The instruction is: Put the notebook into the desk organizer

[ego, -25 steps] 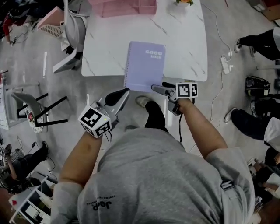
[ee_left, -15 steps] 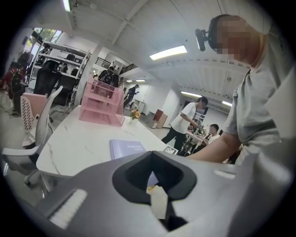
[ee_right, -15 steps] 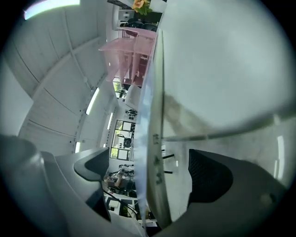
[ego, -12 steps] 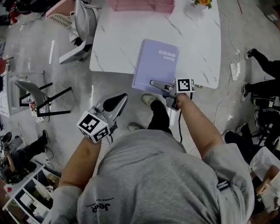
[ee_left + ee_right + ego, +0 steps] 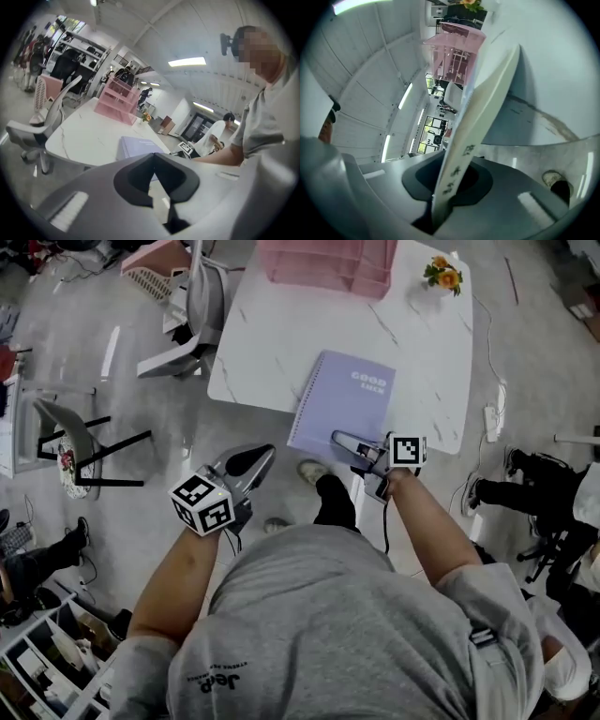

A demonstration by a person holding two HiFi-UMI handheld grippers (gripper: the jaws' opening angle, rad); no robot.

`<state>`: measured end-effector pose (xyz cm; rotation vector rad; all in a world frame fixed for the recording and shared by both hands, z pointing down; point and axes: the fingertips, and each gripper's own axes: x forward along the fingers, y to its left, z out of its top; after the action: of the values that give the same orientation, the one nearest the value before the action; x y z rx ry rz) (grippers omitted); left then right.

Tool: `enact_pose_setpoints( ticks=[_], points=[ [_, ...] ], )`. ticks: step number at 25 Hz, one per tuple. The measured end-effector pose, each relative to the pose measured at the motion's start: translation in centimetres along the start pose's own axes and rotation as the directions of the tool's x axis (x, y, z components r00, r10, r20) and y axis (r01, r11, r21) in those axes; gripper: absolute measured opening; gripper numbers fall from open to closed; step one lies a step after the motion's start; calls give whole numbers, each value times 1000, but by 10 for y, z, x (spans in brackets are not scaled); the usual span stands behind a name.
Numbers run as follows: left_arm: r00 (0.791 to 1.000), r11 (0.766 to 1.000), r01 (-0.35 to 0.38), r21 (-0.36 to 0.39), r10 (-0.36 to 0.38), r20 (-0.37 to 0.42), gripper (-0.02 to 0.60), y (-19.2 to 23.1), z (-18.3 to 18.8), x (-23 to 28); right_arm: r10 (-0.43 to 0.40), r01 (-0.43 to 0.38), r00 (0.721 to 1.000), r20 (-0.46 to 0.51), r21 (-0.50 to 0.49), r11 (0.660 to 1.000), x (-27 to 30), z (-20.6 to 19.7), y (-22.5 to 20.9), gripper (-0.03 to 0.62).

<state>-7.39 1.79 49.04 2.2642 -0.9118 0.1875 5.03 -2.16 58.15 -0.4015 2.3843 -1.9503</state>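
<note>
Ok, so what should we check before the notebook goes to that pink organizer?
1. Right gripper holds the notebook: ok. Its jaws have just been closing, and the near edge is pinched between them.
2. Left gripper out of the way: ok. It is shut, empty and short of the table.
3. Way to the desk organizer: ok, only bare tabletop between.
4. Free slot in the organizer: cannot tell.
5. Flowers apart from the way: ok, at the far right corner.

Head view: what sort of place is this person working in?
Likely an open office or lab: a white table, a swivel chair beside it, stocked shelves and ceiling strip lights beyond.
</note>
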Motion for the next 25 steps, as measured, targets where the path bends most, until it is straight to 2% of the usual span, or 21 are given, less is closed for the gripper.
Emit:
enact_pose_setpoints(
  ticks=[3,4,5,6,8,10,12,15,16,17,18,19,21,22,25],
  points=[
    [996,986,76,-151,-82,-32,61,6,-6,5,26,-27,1000,-4,-63,998,-2,11,31,34],
    [992,974,107,-200,-119,-47,92,7,-8,9,39,-39,999,-6,-74,996,-1,15,42,34],
    [986,958,137,-253,-157,-62,180,7,-11,13,55,-56,998,-12,-91,994,1,19,53,34],
    [979,938,163,-306,-194,-71,299,8,-12,19,73,-75,997,-21,-110,991,4,22,64,34],
    [964,893,217,-394,-260,-57,410,10,-9,29,93,-99,995,-43,-148,984,9,29,83,34],
    [952,848,273,-454,-307,-1,443,11,4,36,114,-125,991,-75,-169,978,15,34,100,34],
    [941,812,317,-490,-332,59,448,12,22,43,156,-177,980,-123,-180,968,22,34,116,34],
    [922,768,377,-517,-366,129,446,14,43,53,185,-224,962,-204,-192,955,35,31,127,34],
    [915,761,397,-513,-373,155,433,15,52,57,183,-229,956,-227,-193,954,40,31,125,34],
    [913,766,405,-499,-367,178,333,20,61,60,177,-226,953,-245,-189,956,46,32,122,34],
    [919,785,393,-479,-347,186,180,28,68,64,166,-215,953,-254,-182,959,52,35,115,34],
    [933,814,359,-457,-315,171,135,41,73,70,148,-196,956,-254,-174,965,58,41,106,34],
    [961,869,276,-410,-257,102,130,67,73,85,90,-131,965,-245,-160,978,68,56,82,34],
    [969,888,246,-389,-238,69,124,77,73,93,58,-95,969,-239,-148,984,71,62,70,35],
    [982,921,182,-344,-191,9,123,102,78,114,12,-34,976,-218,-99,995,83,84,47,39]
  ],
)
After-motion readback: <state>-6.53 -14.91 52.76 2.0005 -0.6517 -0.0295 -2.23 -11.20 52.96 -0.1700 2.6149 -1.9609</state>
